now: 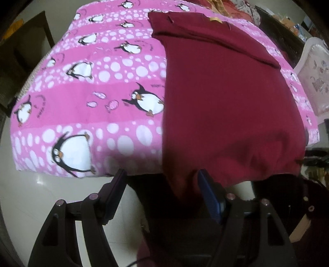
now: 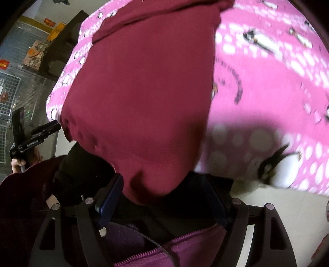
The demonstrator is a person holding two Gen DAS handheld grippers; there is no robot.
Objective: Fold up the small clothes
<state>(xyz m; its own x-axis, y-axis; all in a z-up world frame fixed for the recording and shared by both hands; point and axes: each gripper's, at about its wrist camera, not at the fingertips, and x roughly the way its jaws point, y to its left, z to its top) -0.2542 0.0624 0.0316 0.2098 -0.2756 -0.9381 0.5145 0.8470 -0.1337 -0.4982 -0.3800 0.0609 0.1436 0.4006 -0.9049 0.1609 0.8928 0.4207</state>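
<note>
A maroon garment [image 1: 222,98] lies folded lengthwise on a pink penguin-print blanket [image 1: 92,86], its near hem hanging over the blanket's front edge. My left gripper [image 1: 162,184] is open, its fingers straddling the garment's hanging left corner without pinching it. In the right wrist view the same garment [image 2: 139,92] fills the middle, over the blanket [image 2: 267,82]. My right gripper [image 2: 164,189] is open, with the garment's other hanging corner drooping between its fingers. The left gripper's body shows at the far left of the right wrist view [image 2: 35,135].
Pale tiled floor [image 1: 41,195] lies below the blanket's front edge. A dark chair [image 1: 26,51] stands at the left. A white cushioned seat [image 1: 314,82] stands at the right. Mixed clothes [image 1: 226,8] sit at the blanket's far end. Wire-mesh shelving [image 2: 18,82] stands beyond.
</note>
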